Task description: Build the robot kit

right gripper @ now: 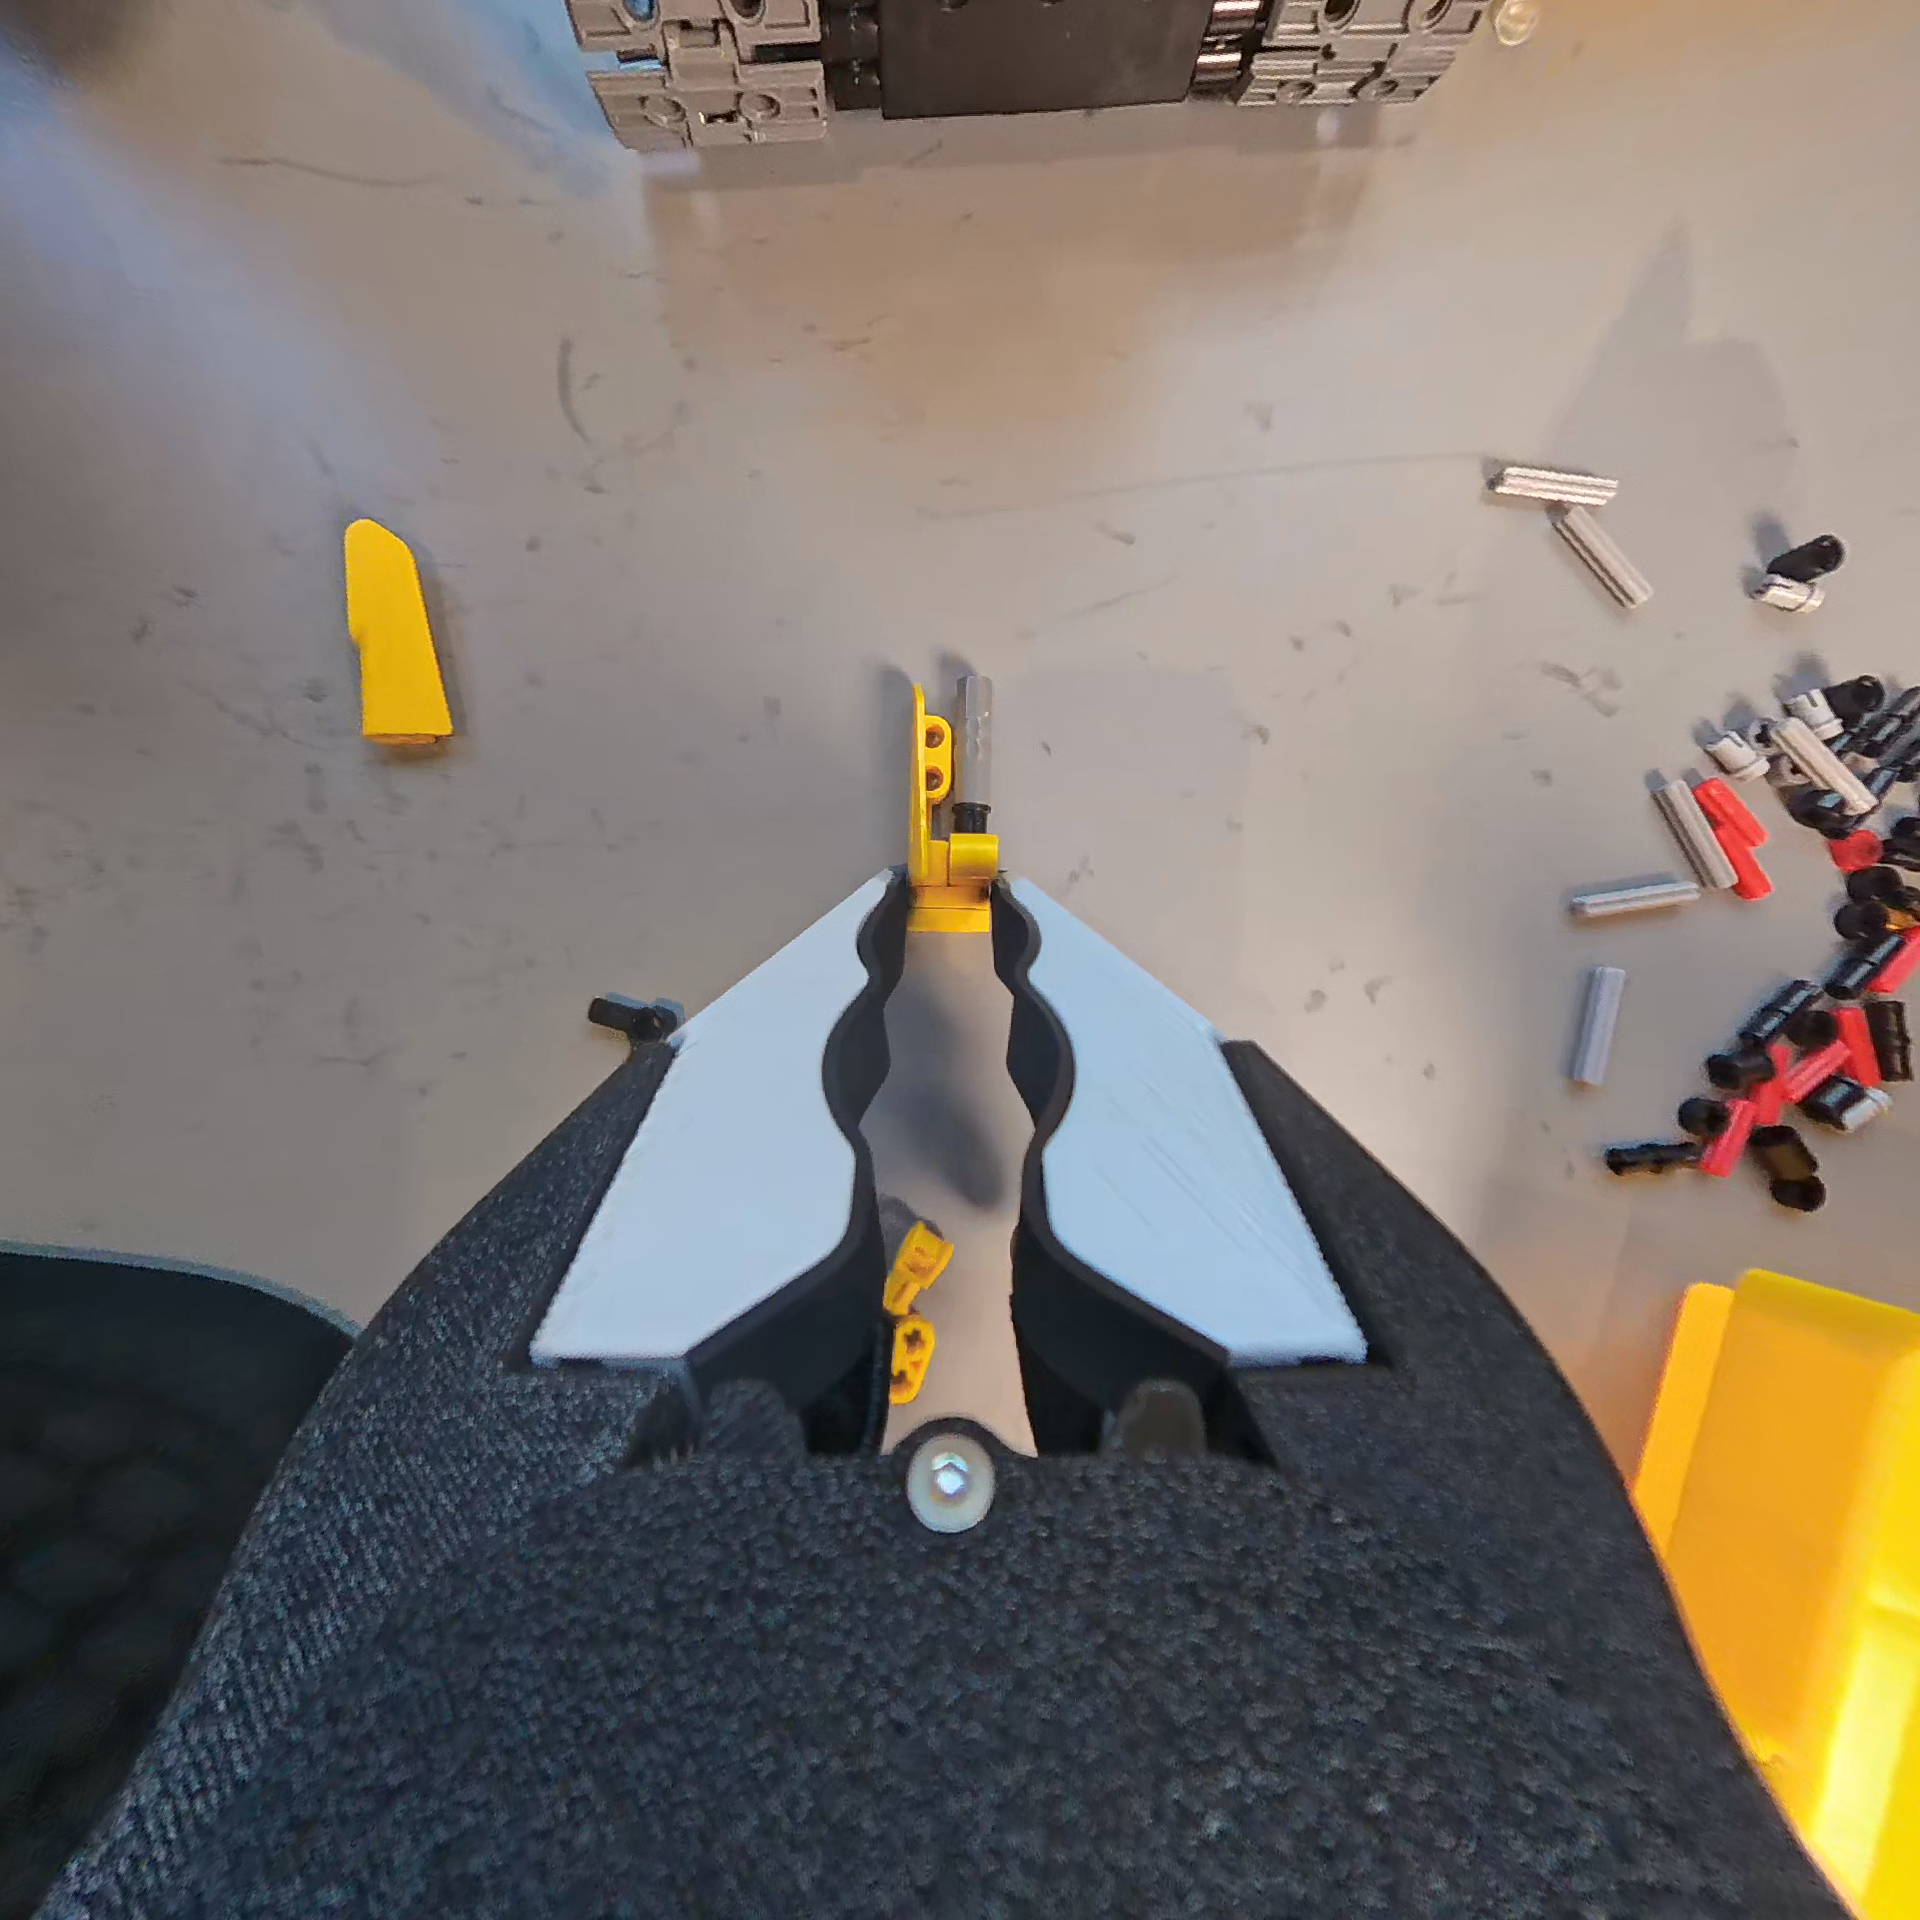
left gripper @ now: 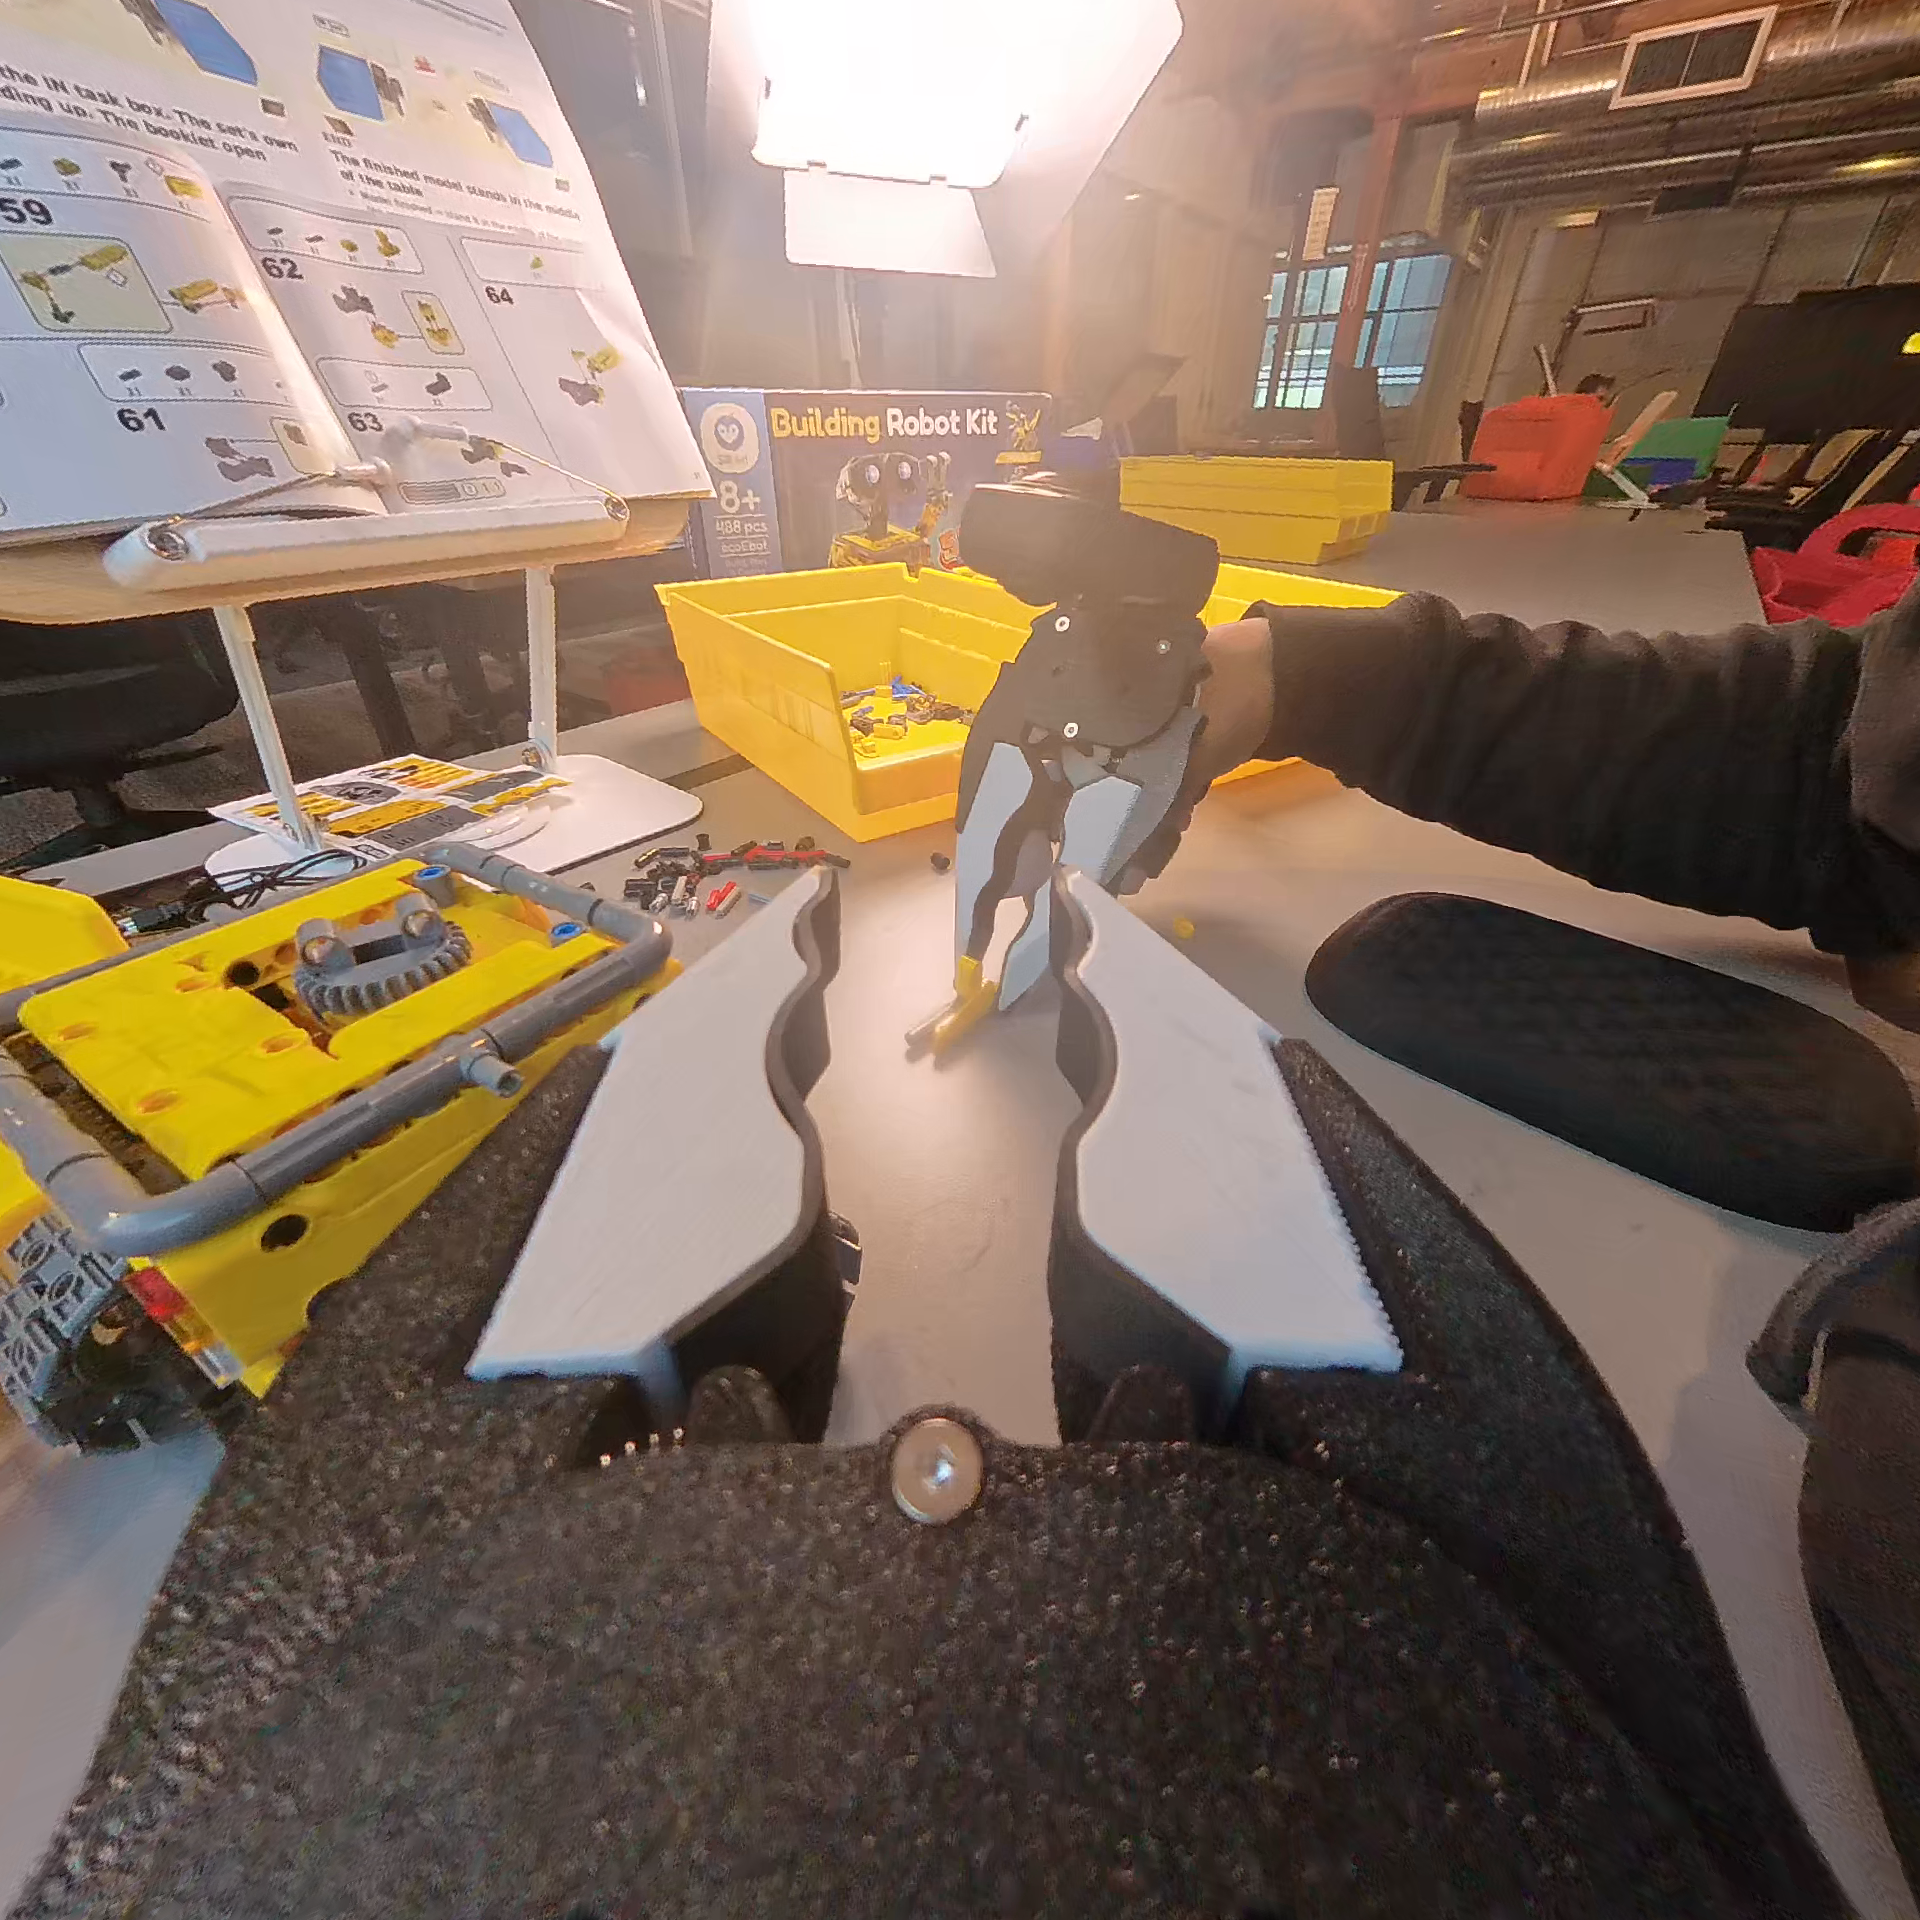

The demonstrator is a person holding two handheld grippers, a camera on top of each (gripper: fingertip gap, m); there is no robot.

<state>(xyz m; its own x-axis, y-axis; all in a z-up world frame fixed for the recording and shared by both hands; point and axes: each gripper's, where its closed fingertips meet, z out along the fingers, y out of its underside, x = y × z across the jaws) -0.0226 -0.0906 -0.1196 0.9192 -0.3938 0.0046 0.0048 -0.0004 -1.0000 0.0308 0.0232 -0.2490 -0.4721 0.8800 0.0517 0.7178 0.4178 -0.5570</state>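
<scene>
My right gripper [right gripper: 943, 883] is shut on a small yellow brick assembly [right gripper: 940, 800] with a grey axle on a black pin, and points down at the grey table. In the left wrist view the same right gripper [left gripper: 987, 977] holds that yellow piece [left gripper: 961, 1003] with its tip on the tabletop. My left gripper [left gripper: 940, 883] is open and empty, low over the table just in front of it. A partly built yellow model [left gripper: 312, 1049] with a grey gear and grey frame lies left of my left gripper.
A yellow panel piece [right gripper: 395, 634] lies left. Loose black, red and grey pins [right gripper: 1808, 935] are scattered right. A yellow bin [left gripper: 831, 686] holds small parts. A booklet stand [left gripper: 312, 312], kit box [left gripper: 873, 478] and black pad [left gripper: 1600, 1049] are around. A grey-black track assembly [right gripper: 1018, 62] lies ahead. Some 20 cm of space lies between my two pairs of fingers.
</scene>
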